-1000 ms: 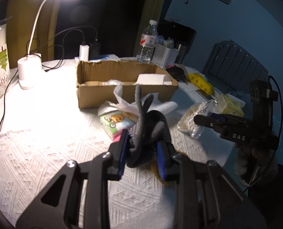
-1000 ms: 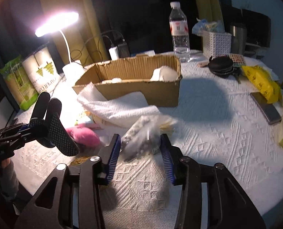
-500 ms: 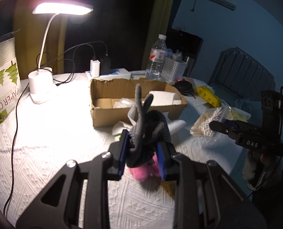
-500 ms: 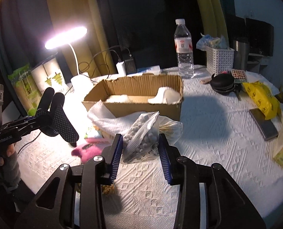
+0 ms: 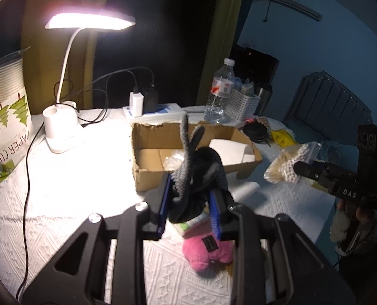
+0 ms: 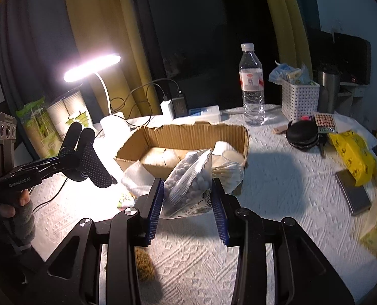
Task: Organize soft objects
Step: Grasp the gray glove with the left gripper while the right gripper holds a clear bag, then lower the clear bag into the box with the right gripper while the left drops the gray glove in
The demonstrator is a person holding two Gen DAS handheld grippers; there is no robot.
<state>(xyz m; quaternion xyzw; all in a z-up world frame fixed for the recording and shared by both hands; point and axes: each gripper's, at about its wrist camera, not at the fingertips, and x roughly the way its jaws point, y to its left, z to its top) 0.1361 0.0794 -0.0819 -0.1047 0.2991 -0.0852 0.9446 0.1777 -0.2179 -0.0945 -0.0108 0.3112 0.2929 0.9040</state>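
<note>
My left gripper (image 5: 189,203) is shut on a dark grey knit glove (image 5: 196,175) and holds it in the air in front of the open cardboard box (image 5: 147,175). The glove also shows in the right wrist view (image 6: 86,162), left of the box (image 6: 188,132). My right gripper (image 6: 187,203) is shut on a clear bag of white cotton balls (image 6: 191,185), lifted just before the box; the bag shows in the left wrist view (image 5: 290,162). A pink plush (image 5: 206,251) lies on the table below the left gripper.
A lit desk lamp (image 5: 61,127) and a paper cup pack (image 5: 8,117) stand at the left. A water bottle (image 6: 250,86), white basket (image 6: 300,99), black round case (image 6: 303,134), yellow packet (image 6: 351,150) and phone (image 6: 353,195) sit to the right. Cables run behind the box.
Both grippers have risen and pulled back from the table with their loads. The glove has come up off the pink plush, and the bag of cotton balls has left the table.
</note>
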